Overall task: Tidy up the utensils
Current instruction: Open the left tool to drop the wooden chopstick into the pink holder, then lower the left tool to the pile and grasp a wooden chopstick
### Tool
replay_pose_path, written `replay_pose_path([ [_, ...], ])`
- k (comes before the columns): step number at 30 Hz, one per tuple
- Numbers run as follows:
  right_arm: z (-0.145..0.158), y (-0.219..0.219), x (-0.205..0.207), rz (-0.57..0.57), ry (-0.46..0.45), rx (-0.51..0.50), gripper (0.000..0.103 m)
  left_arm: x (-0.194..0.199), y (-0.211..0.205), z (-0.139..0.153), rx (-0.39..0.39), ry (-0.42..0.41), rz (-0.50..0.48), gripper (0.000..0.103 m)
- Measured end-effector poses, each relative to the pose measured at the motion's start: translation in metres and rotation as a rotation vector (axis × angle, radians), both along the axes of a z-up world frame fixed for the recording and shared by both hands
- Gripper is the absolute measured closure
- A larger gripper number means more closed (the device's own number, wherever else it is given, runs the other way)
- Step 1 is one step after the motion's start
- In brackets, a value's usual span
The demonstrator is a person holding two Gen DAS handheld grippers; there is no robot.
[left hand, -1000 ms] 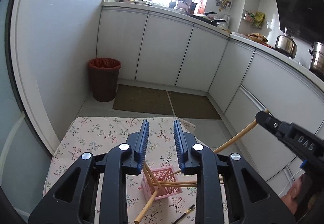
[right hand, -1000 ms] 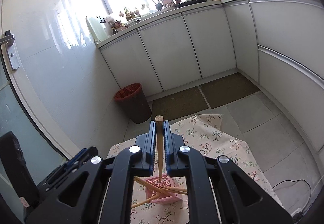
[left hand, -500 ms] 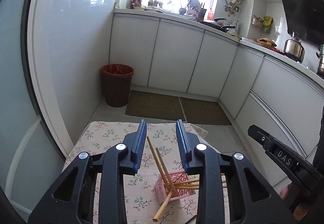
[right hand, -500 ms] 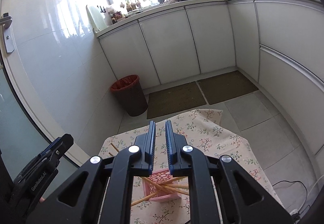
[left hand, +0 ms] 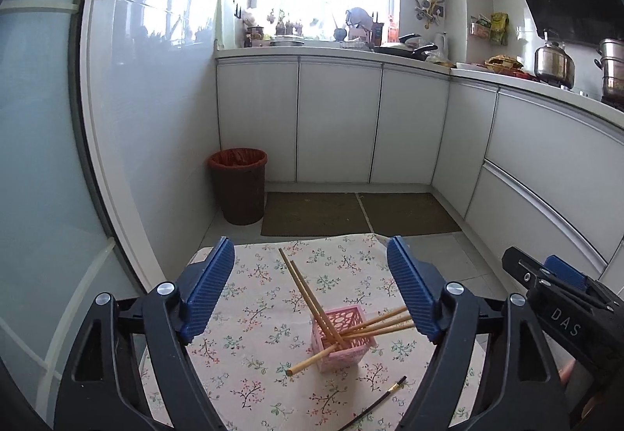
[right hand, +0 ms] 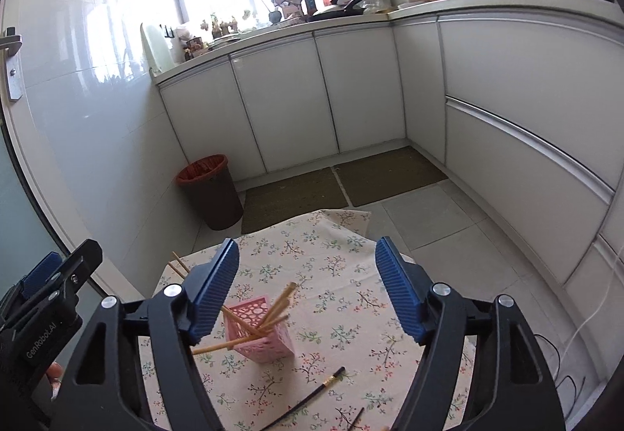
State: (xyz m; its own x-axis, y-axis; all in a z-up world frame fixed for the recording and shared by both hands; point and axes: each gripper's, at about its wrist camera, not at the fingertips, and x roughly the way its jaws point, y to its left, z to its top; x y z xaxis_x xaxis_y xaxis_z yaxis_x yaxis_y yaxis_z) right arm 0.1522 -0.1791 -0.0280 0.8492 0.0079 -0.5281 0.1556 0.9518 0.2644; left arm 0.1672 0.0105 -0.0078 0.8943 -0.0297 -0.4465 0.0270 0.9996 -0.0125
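A pink perforated holder [left hand: 345,337] stands on the floral tablecloth [left hand: 269,275] and holds several wooden chopsticks [left hand: 306,288] that lean out in different directions. It also shows in the right wrist view [right hand: 259,329] with the chopsticks [right hand: 279,304]. A black chopstick [right hand: 308,396] lies on the cloth in front of the holder; it also shows in the left wrist view [left hand: 380,396]. My left gripper [left hand: 312,294] is open and empty above the table. My right gripper [right hand: 308,290] is open and empty above the holder.
The table stands in a kitchen with white cabinets [left hand: 335,123]. A red-lined bin [left hand: 238,185] and brown floor mats [left hand: 316,212] are beyond the table's far edge. A white cable [right hand: 577,349] runs at the right.
My right gripper let go of the wooden chopstick, which now stands in the pink holder. Both grippers opened wide and drew back from the holder.
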Motion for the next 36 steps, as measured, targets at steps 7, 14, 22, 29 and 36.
replay_pose_path([
  [7, -0.036, -0.034, -0.042, -0.077, 0.083, 0.036, 0.007, -0.019, -0.018, -0.029, 0.039, 0.091, -0.059, 0.007],
  [14, -0.098, -0.072, -0.081, -0.112, 0.259, 0.134, 0.007, -0.023, -0.051, -0.064, 0.132, 0.227, -0.182, 0.007],
  [22, -0.148, -0.119, -0.115, -0.203, 0.410, 0.193, 0.007, -0.008, -0.089, -0.136, 0.063, 0.594, -0.403, 0.007],
  [29, -0.167, -0.155, -0.136, -0.239, 0.461, 0.319, 0.007, 0.018, -0.136, -0.226, -0.088, 1.017, -0.537, 0.014],
  [36, -0.170, -0.148, -0.132, -0.176, 0.485, 0.337, 0.007, 0.013, -0.176, -0.260, 0.048, 1.088, -0.590, 0.067],
])
